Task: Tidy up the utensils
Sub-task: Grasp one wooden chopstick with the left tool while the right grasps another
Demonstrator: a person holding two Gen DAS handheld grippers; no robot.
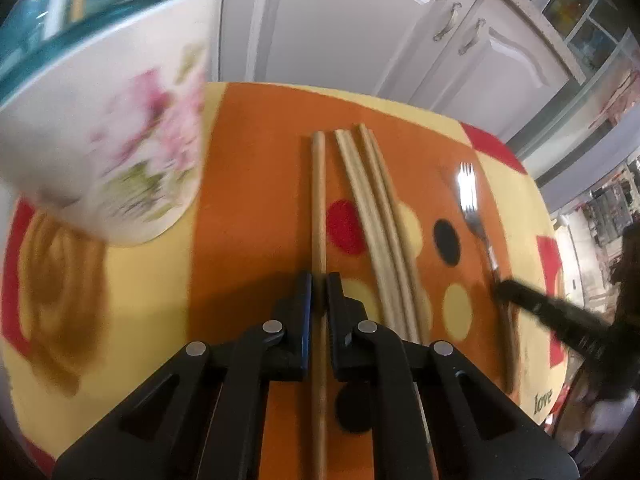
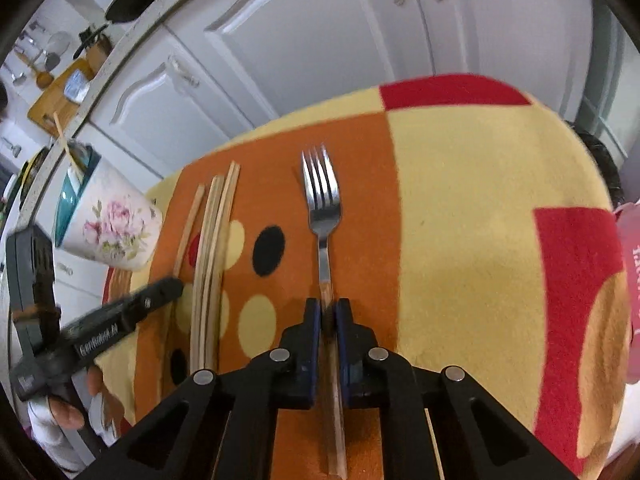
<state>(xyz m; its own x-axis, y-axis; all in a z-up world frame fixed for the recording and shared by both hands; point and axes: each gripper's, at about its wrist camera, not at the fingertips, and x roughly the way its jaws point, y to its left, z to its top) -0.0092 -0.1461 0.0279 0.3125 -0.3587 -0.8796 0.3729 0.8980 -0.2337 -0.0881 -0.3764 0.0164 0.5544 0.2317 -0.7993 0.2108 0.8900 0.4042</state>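
My left gripper [image 1: 319,280] is shut on a single wooden chopstick [image 1: 319,200] that lies along the orange cloth. Several more chopsticks [image 1: 372,208] lie just to its right. My right gripper [image 2: 328,308] is shut on the handle of a metal fork [image 2: 322,200], tines pointing away. The fork also shows in the left wrist view [image 1: 470,200], with the right gripper [image 1: 504,292] on its handle. The left gripper [image 2: 168,286] shows in the right wrist view on the single chopstick [image 2: 190,220]. A white floral cup [image 2: 110,224] with a teal inside stands at the left, holding a stick.
The table carries an orange, yellow and red patterned cloth [image 2: 460,208]. White cabinet doors [image 2: 304,40] stand just behind the table's far edge. The floral cup [image 1: 108,152] looms close on the left in the left wrist view, blurred. A kitchen counter with utensils [image 2: 52,80] lies far left.
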